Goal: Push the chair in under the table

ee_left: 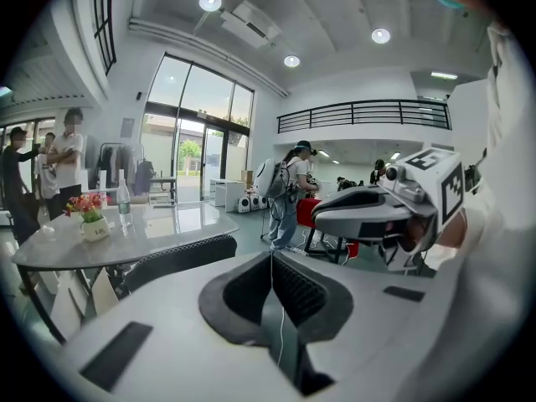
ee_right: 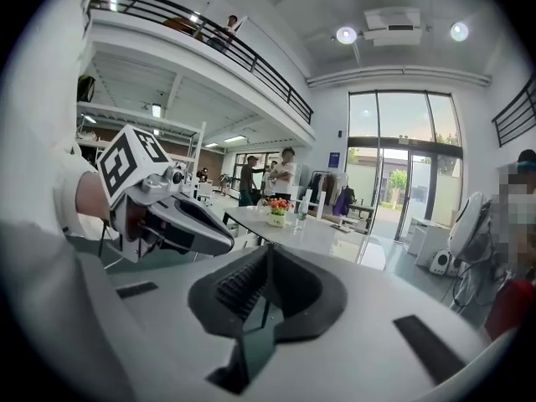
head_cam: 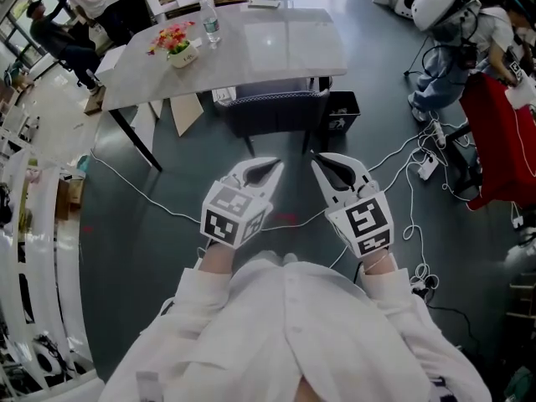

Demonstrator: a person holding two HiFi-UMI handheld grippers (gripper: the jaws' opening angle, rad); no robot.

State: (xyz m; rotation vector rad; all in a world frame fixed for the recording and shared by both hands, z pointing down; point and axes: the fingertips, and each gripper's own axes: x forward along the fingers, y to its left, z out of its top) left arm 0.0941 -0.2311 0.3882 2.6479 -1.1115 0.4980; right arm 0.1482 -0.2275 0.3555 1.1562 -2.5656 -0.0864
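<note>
The one chair (head_cam: pixel 272 109) stood at the near side of the worktop (head_cam: pixel 285 53), its seat hidden beneath it; only the dark back and two legs showed. Nearer, well apart from the chair, the left tongs (head_cam: pixel 275 167) and right tongs (head_cam: pixel 318 159) were each closed on nothing. At the worktop's left stood one bottle (head_cam: pixel 211 25) and one flower pot (head_cam: pixel 180 50). People (head_cam: pixel 59 36) at the far left were cut off.

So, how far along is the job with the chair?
Done, it seems: the chair stands tucked under the table, its back at the edge. In hand: nothing; the left tongs and right tongs are shut, empty, clear of the chair. Left: nothing visible.
</note>
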